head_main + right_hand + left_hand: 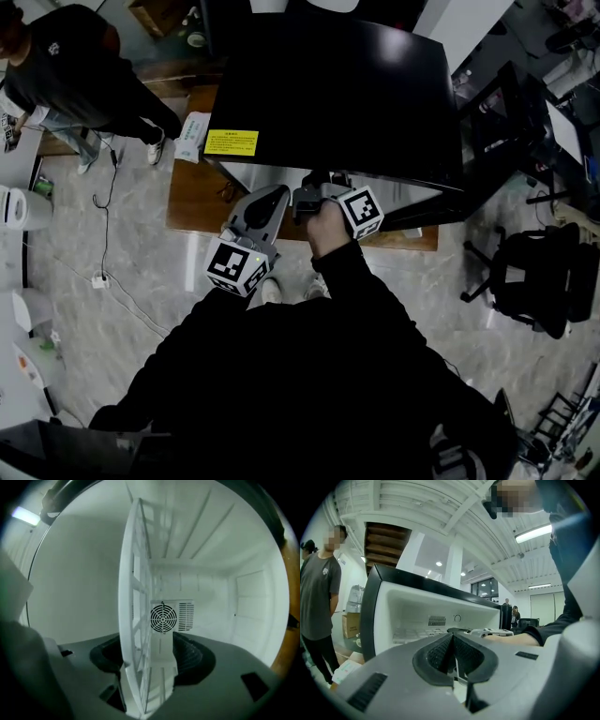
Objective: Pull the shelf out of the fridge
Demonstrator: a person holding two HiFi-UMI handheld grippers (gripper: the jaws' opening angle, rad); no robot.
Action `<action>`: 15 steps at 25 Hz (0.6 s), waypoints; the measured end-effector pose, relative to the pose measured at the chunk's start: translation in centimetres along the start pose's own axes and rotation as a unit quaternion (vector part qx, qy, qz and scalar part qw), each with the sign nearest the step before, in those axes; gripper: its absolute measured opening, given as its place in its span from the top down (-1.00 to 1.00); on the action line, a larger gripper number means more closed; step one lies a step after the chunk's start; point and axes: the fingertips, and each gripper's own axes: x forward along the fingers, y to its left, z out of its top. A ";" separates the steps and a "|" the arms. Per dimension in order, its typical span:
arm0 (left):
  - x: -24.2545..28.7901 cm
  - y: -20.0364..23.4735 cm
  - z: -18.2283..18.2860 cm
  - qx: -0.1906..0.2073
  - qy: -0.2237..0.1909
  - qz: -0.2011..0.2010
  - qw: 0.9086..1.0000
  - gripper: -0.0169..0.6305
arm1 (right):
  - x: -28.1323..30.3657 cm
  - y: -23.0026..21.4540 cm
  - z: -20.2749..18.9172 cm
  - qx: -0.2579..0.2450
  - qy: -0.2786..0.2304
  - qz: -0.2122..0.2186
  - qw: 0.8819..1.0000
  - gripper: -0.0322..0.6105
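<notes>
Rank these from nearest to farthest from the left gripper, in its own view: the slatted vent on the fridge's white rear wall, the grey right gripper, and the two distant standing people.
1. Grey right gripper, right of centre, at the fridge mouth.
2. Slatted vent, centre-left, on the rear wall.
3. Distant people, right, far beyond the fridge.

Grey marbled floor (141,281) bears a brown wooden platform (192,202) carrying a black fridge (337,94), with a white leaflet (192,136) at its left edge.
</notes>
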 end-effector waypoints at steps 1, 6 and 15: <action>0.0 0.1 0.0 -0.001 0.000 0.003 1.000 0.93 | 0.5 0.0 0.1 0.001 -0.004 0.000 1.000 0.02; -0.4 0.5 -0.4 -0.007 0.003 0.013 1.000 0.93 | 1.6 0.7 0.3 0.000 -0.029 0.006 1.000 0.52; -2.3 0.8 -0.3 -0.011 0.002 0.020 1.000 0.93 | 1.4 1.3 0.4 0.010 -0.040 0.014 0.999 0.79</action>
